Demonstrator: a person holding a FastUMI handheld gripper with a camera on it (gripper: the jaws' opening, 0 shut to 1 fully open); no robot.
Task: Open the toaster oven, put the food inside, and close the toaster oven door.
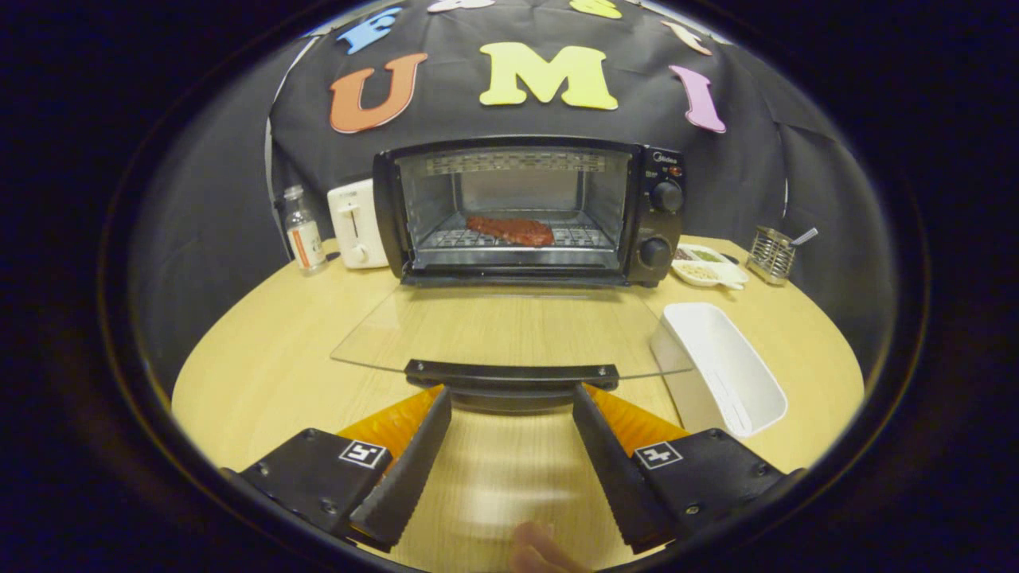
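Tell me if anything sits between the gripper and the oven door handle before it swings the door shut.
Nothing visible does. The gripper is open, its fingers either side of the door handle just ahead. The glass door lies flat open; the meat sits inside on the rack, clear of the door's swing.

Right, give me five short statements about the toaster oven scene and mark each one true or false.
1. The toaster oven has its glass door folded down open. True.
2. The slab of red meat lies in the white tray. False: it lies on the rack inside the oven; the white tray beside the door holds nothing.
3. The gripper is shut on the door handle. False: its fingers stand apart, their tips just under the black door handle.
4. A white pop-up toaster stands beside the oven, with a small bottle on its far side. True.
5. The wire utensil holder sits on top of the oven. False: it stands on the wooden table, past the oven's knob side.
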